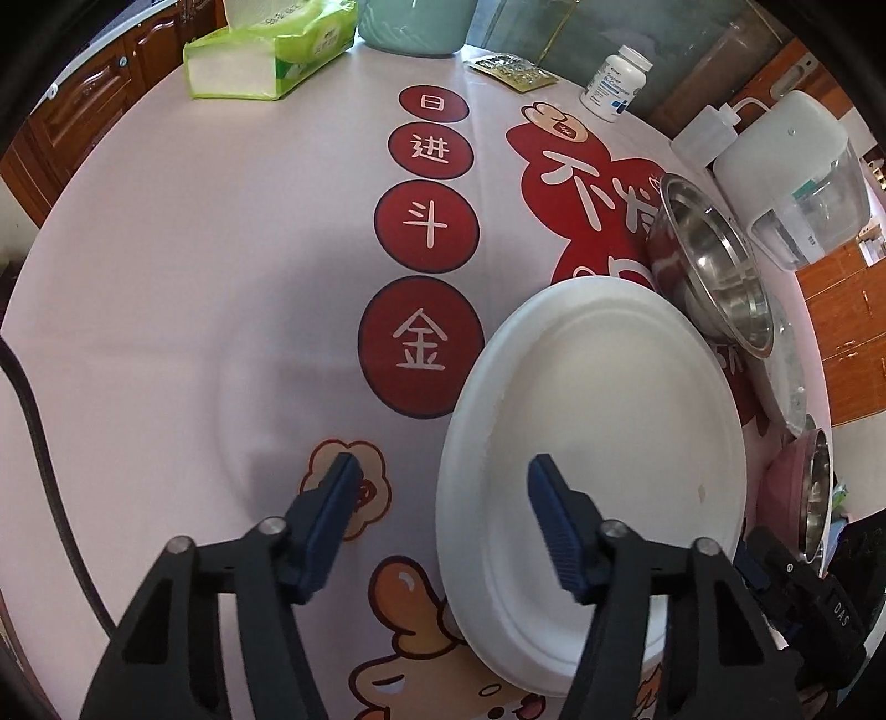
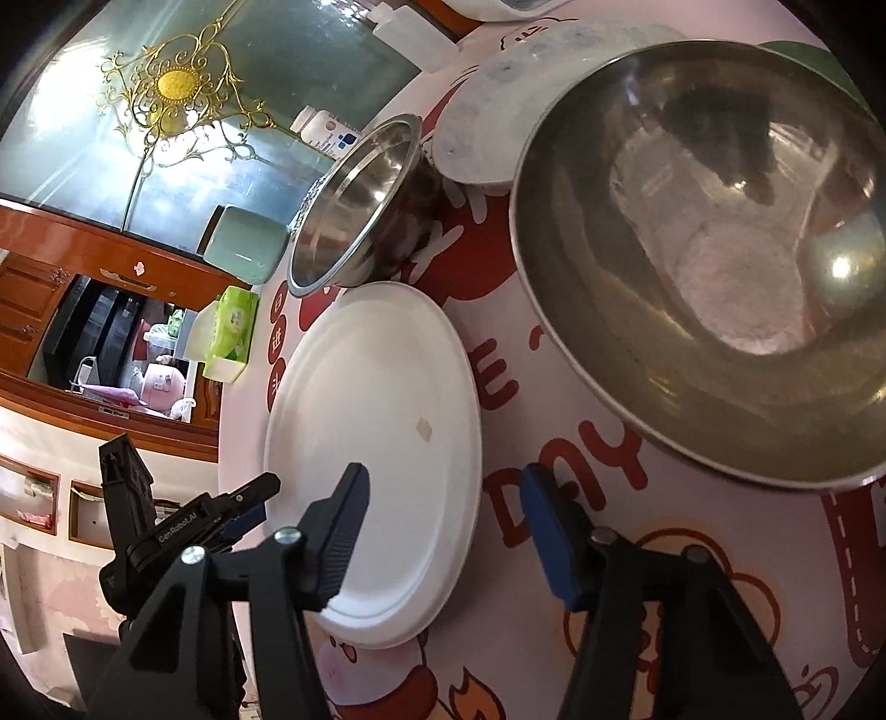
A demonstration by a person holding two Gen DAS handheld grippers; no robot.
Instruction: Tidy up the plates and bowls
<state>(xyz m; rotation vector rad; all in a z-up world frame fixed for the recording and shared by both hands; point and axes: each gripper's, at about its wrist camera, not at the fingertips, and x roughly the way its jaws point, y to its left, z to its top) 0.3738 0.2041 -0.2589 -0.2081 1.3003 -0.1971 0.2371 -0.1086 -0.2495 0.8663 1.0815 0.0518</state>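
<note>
A white plate lies flat on the printed tablecloth. My left gripper straddles its left rim, one finger above the plate and one over the cloth, jaws apart and not pressing. My right gripper straddles the opposite rim of the same white plate in the same way, open. A small steel bowl stands tilted on a speckled grey plate just beyond. A large steel bowl with a pink outside sits to the right of the plate. The left gripper's fingers show at the plate's far side.
At the table's far side stand a green tissue pack, a pale green container, a white pill bottle, a squeeze bottle and a white appliance. Bare tablecloth spreads left of the plate.
</note>
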